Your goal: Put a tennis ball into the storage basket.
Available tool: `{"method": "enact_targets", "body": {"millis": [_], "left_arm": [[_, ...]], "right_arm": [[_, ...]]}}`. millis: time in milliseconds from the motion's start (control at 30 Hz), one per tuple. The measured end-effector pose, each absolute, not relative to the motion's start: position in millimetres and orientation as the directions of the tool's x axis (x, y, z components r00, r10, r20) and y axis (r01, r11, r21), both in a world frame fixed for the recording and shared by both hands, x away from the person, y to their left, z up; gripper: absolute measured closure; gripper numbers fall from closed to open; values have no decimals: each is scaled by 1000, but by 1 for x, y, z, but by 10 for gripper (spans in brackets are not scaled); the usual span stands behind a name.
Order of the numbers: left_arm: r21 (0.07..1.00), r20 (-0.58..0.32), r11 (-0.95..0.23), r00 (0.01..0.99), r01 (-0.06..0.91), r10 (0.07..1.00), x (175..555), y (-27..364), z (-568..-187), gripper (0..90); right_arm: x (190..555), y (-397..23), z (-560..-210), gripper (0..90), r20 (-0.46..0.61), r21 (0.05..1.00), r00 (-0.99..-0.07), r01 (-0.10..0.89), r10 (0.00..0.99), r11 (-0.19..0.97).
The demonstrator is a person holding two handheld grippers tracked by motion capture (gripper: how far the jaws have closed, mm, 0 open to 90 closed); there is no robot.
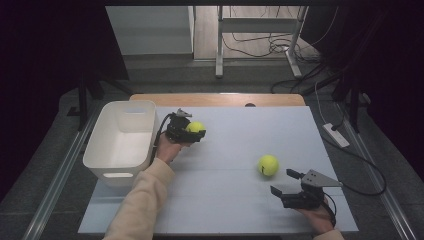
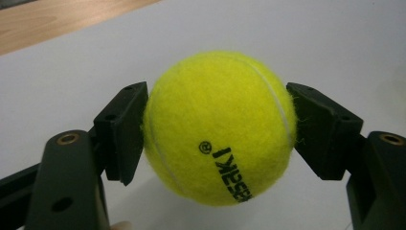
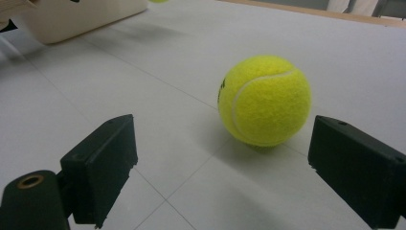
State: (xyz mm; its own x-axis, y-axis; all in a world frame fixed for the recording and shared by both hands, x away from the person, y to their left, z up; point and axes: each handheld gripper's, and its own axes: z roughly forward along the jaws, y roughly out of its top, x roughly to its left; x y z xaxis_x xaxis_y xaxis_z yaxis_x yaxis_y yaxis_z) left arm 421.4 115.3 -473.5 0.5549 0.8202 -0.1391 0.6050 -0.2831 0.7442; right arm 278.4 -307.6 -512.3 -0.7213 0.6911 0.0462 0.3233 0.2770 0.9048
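Observation:
My left gripper is shut on a yellow tennis ball and holds it just right of the white bin. In the left gripper view both black pads press the sides of this ball, which carries black lettering. A second yellow tennis ball rests on the white table top at the right. My right gripper stands open a short way in front of it, jaws pointing toward it. In the right gripper view that ball lies beyond the two spread pads, nearer the right one.
The white bin is rectangular and looks to have nothing in it; it stands at the table's left edge. A wooden strip runs along the table's far edge. Cables and a table frame lie on the floor beyond.

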Motion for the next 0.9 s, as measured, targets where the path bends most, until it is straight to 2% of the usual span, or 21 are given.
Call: {"method": "enact_targets", "body": {"millis": [200,900], "left_arm": [[775,-171,-250,573,580,801,410,116,-467,276],[824,-145,-241,602,513,785,386,121,-450,275]], "right_arm": [[279,-306,-513,94,48,904,-724,324,689,278],[280,-305,-512,93,42,904,-724,321,689,281]]}}
